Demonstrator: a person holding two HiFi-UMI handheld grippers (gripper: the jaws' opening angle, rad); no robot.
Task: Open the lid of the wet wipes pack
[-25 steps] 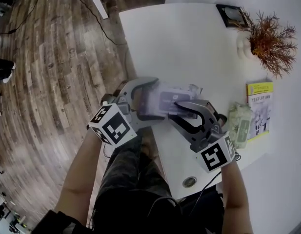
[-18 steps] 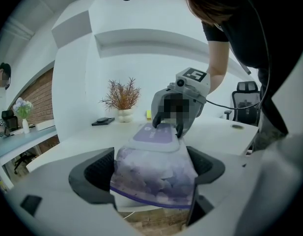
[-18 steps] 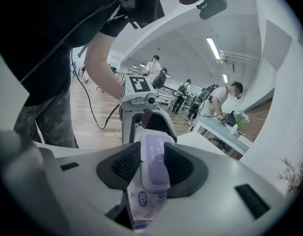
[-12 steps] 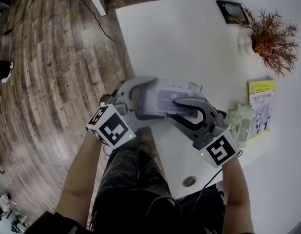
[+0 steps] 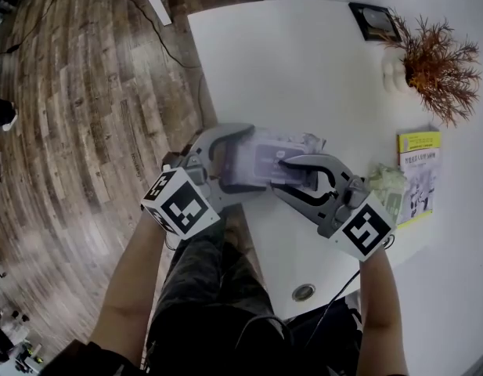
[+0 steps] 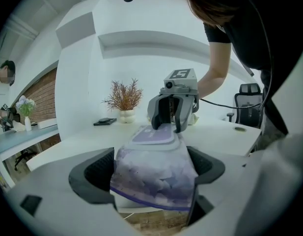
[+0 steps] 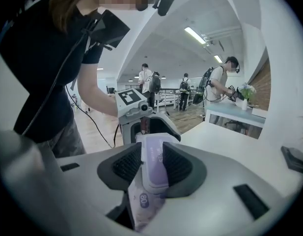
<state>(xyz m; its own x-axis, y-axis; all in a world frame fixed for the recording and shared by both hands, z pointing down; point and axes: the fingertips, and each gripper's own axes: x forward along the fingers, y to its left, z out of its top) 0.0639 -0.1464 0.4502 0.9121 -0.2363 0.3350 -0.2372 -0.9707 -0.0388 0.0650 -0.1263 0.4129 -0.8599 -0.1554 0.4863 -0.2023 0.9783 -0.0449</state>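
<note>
Now | left gripper (image 6: 151, 172) clamps wipes pack (image 5: 253, 163) | right gripper (image 7: 152, 165) pinches lid (image 6: 152, 135) | booklet (image 5: 419, 171) nearby

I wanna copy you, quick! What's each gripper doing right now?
Left gripper: closed, holding the wet wipes pack.
Right gripper: closed on the pack's lid.

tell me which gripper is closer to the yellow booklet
Right. The right gripper, clamped on the wet wipes pack, is on the side of the pack facing the yellow booklet. The left gripper grips the pack's opposite end, farther from the booklet.
</note>
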